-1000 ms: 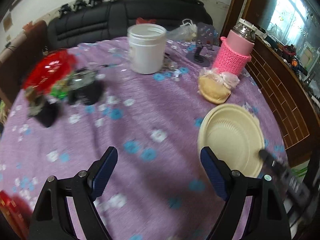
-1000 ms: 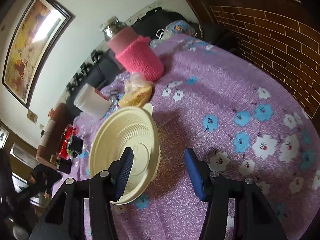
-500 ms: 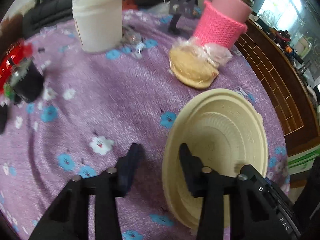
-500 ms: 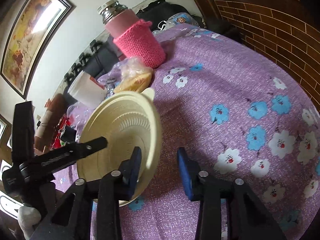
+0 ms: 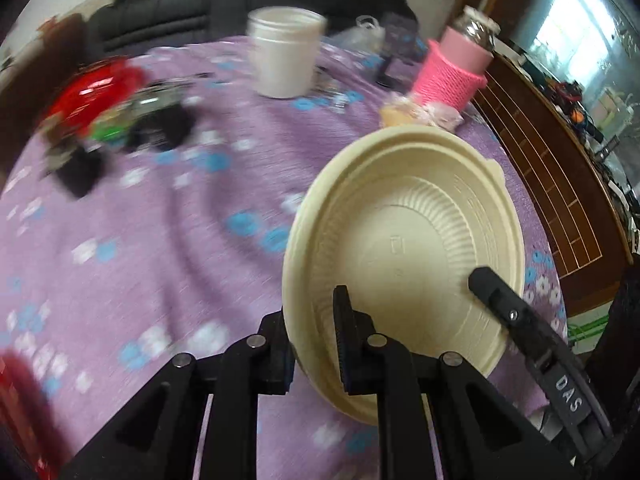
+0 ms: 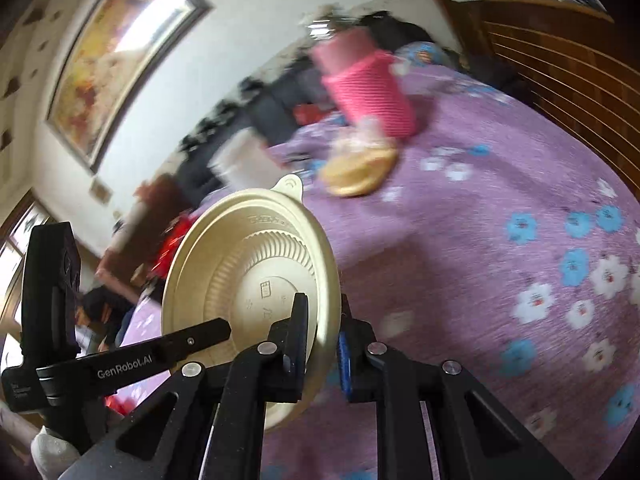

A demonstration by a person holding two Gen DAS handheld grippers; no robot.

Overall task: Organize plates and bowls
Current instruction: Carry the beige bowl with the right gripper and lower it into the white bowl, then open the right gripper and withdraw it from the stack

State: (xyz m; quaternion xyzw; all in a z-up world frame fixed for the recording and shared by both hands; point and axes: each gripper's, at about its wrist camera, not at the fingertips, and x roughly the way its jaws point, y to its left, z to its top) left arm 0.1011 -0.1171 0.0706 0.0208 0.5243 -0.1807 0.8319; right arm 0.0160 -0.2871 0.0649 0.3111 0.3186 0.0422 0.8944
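Observation:
A cream disposable plate [image 5: 404, 248] with a ribbed inside is lifted above the purple flowered tablecloth. My left gripper [image 5: 314, 340] is shut on its near-left rim. My right gripper [image 6: 324, 336] is shut on the opposite rim of the same plate [image 6: 256, 272]. In the left wrist view the right gripper's finger [image 5: 516, 316] reaches over the plate's right side. In the right wrist view the left gripper's finger [image 6: 160, 356] lies across the plate's left side. The plate is tilted between the two grippers.
On the table [image 5: 160, 240] stand a white tub [image 5: 284, 58], a bottle in a pink knitted sleeve [image 5: 452, 72], a bagged bun [image 5: 416, 114], a red dish [image 5: 96, 92] and dark items [image 5: 160, 124]. A wooden partition [image 5: 552, 152] runs along the right.
Both grippers have closed onto the plate's rim, and the plate has risen off the cloth, tilted, between them. The views are blurred from motion.

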